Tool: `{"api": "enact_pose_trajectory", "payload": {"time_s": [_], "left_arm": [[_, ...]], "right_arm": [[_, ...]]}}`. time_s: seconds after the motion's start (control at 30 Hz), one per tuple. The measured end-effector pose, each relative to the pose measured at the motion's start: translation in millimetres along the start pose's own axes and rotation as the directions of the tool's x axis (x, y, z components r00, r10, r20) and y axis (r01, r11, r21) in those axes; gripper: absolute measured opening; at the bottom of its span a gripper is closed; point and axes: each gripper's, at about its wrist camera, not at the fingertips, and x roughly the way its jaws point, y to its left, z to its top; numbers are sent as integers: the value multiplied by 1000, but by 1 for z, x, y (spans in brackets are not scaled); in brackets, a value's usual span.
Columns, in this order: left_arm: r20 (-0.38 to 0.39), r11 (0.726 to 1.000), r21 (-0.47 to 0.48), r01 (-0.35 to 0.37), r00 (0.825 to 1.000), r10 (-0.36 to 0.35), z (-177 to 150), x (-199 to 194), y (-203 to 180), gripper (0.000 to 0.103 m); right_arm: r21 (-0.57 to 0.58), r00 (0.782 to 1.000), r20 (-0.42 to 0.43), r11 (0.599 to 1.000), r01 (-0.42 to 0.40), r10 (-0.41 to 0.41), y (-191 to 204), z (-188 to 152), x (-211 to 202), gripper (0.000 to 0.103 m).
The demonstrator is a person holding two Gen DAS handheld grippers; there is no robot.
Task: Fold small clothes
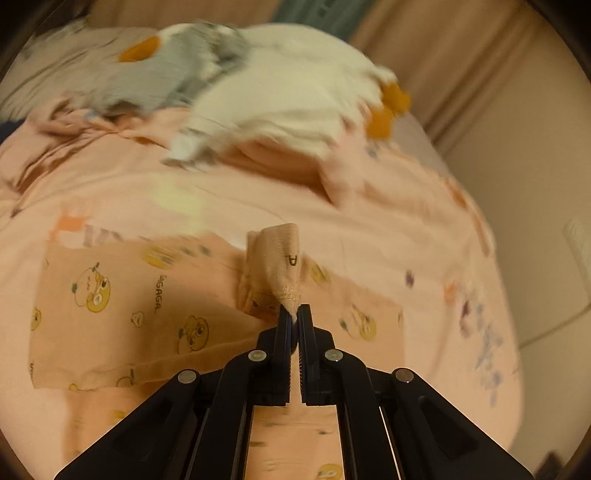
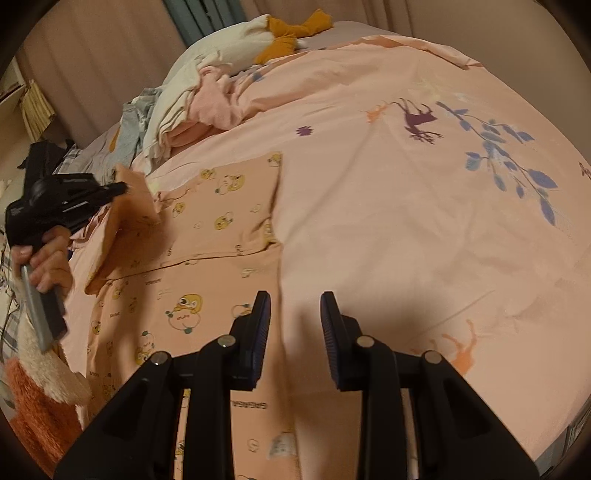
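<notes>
Item: peach cartoon-print garment (image 1: pixel 122 314), lower centre of frame, flat on the pink duvet (image 2: pixel 388 206). My left gripper (image 1: pixel 294 314) pinches its ribbed cuff; right gripper (image 2: pixel 295 314) gapes, idle. Risk: thin pinch slipping, dragging the fold askew.

A bed fills the room, spread with a pink duvet cover (image 2: pixel 388 206) printed with a purple deer (image 2: pixel 419 120), orange deer and a blue leafy branch (image 2: pixel 513 162). Rumpled cream bedding (image 1: pixel 288 92) and a grey cloth (image 1: pixel 173 74) are heaped at the far end, beside mustard-yellow fabric pieces (image 2: pixel 291 31). Beige curtains (image 2: pixel 96 55) hang in folds behind the bed, parted by a teal strip (image 2: pixel 195 18). Warm, dim indoor light tints everything. An orange fluffy textile (image 2: pixel 37 410) lies at the bed's edge.
</notes>
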Motion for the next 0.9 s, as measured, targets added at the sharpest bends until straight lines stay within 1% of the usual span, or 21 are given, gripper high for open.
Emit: {"api": "enact_pose_trajectory", "payload": {"time_s": [0.03,0.1,0.13,0.2,0.23,0.3,0.33,0.4,0.43,0.47,0.5,0.53,0.57,0.63,0.67,0.7,0.73,0.8,0.83,0.9], "left_arm": [[-18,1000,25,-19,1000,19,-8,10,-10,2],[-122,997,64,-32,992,40,-25,37,-25,3],[-163,996,76,-39,985,51,-29,43,-27,3],[-259,992,123,-33,964,64,-39,54,-31,3],[-281,990,143,-18,958,58,-42,51,-30,3],[-276,988,154,2,960,41,-41,36,-26,3],[-267,987,159,6,963,38,-39,24,-21,5],[-229,989,148,11,973,23,-32,-4,-4,21],[-204,993,117,9,979,15,-29,-20,11,42],[-186,996,90,7,983,10,-28,-29,22,58],[-160,999,54,4,987,5,-27,-44,38,62],[-135,999,36,-5,991,10,-27,-57,54,63],[-122,999,33,-18,992,22,-28,-62,62,63],[-87,996,41,-82,993,85,-34,-75,87,63],[-71,989,50,-141,987,145,-37,-78,99,63],[-48,973,58,-222,973,224,-42,-79,115,63],[-43,966,57,-253,966,256,-45,-80,126,63],[-69,952,48,-303,949,306,-55,-69,149,63],[-87,952,40,-304,948,307,-59,-63,158,63],[-135,946,6,-324,937,322,-67,-47,176,62]], "right_arm": [[11,1000,-1,1000,4,-4,-5,0,-1,29],[23,1000,-2,1000,3,-3,-12,0,-2,29],[30,1000,-7,1000,2,-2,-15,0,-3,29],[40,1000,-19,999,0,1,-19,0,-3,29],[41,1000,-21,999,-6,7,-20,-1,-3,29],[49,999,-28,999,-17,18,-21,0,-3,31],[57,999,-27,998,-23,25,-21,1,-3,35],[80,998,-21,995,-51,53,-19,4,-3,44],[94,997,-19,993,-75,77,-16,6,-2,51],[110,994,-17,988,-105,107,-12,10,0,54],[117,991,-15,984,-132,135,-6,15,3,54],[115,988,-20,982,-149,153,0,20,6,55],[105,986,-33,981,-161,165,10,26,12,55],[83,983,-56,982,-168,173,30,40,24,56],[67,982,-70,983,-173,178,42,49,33,60],[57,979,-85,982,-180,185,52,57,42,62],[56,976,-104,981,-187,192,62,66,54,63],[53,970,-140,979,-195,201,83,83,81,63],[40,968,-154,980,-193,197,91,89,92,61],[27,970,-194,990,-142,144,105,99,119,61]]}}
